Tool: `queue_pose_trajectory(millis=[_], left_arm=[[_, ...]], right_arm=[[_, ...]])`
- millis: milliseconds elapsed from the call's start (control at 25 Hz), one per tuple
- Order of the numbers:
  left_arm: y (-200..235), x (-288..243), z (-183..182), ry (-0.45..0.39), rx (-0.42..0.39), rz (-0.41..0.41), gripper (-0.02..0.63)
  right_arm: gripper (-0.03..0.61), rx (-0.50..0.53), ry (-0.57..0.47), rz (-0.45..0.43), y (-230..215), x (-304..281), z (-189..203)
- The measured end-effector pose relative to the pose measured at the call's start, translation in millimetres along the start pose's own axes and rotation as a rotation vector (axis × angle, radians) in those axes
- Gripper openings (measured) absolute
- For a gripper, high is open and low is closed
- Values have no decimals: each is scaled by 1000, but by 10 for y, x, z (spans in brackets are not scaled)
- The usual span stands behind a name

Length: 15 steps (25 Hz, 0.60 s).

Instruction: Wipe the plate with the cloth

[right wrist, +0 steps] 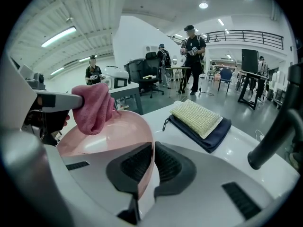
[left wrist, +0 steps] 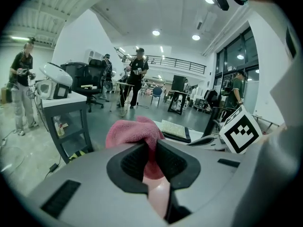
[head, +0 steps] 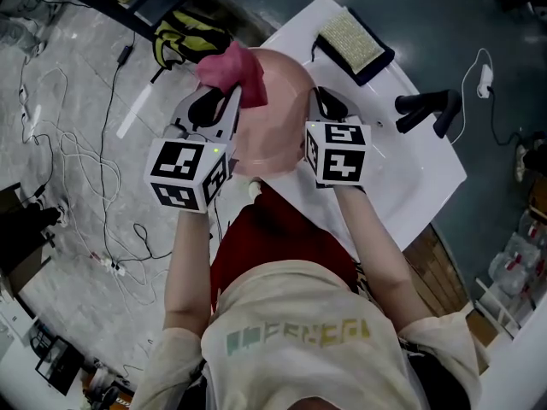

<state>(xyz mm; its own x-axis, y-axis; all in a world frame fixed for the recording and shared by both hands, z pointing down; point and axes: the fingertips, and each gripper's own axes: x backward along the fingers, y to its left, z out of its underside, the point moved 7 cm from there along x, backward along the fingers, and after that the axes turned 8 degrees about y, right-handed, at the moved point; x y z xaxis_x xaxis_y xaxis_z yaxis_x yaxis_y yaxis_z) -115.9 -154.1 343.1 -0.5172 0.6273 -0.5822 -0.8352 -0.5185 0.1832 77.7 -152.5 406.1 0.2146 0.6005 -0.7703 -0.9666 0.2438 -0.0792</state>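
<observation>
Pink cloth (head: pixel 232 71) pinched in left gripper (head: pixel 224 109) over plate (head: pixel 278 101), right gripper (head: pixel 318 118) clamping plate's rim

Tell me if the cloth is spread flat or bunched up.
Bunched: the cloth bulges in a wad past the left gripper, clamped between its jaws.

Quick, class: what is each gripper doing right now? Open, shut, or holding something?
Left gripper: shut on the pink cloth.
Right gripper: shut on the rim of the pink plate.
</observation>
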Motion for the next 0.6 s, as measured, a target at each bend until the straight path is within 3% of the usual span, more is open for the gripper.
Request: queue_pose_trajectory(millis=[400, 600], left_arm=[[-441, -469, -159, 149, -169, 141, 60], [-602, -703, -111, 226, -209, 179, 60]], right_arm=[[41, -8, -9, 11, 3, 36, 21], [41, -15, -13, 8, -8, 32, 22]])
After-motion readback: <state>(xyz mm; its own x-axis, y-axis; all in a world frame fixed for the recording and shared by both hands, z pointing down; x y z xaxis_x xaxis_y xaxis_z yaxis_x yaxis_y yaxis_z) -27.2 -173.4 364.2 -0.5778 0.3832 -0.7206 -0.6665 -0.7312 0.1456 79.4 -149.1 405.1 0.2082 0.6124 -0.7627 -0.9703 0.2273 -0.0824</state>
